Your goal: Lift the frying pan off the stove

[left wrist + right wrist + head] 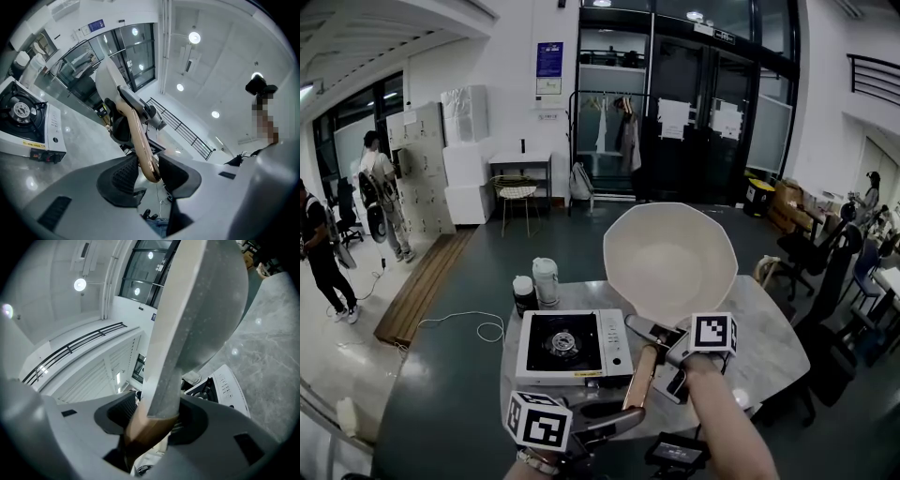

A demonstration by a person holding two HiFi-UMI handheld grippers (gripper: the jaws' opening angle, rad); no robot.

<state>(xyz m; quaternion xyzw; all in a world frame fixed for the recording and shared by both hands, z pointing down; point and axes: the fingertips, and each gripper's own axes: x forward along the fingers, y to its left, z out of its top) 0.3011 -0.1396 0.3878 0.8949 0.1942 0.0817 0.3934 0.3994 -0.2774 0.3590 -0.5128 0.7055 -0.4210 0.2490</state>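
The frying pan [669,262], cream inside, hangs tilted in the air above the table, to the right of the stove [572,345]. Its wooden handle [639,375] slopes down toward me. My left gripper [623,417] is shut on the handle's end; in the left gripper view the pads [123,176] clamp the wooden handle [140,140] on both sides. My right gripper [670,342] is shut on the handle near the pan's neck. In the right gripper view the pan [206,310] rises edge-on from the right gripper [154,420]. The stove [220,390] lies below, its burner bare.
The white single-burner stove sits on a grey marble table [759,347]. A dark jar [524,295] and a white jar [546,281] stand behind the stove. Chairs and desks crowd the right side. People stand far off at the left.
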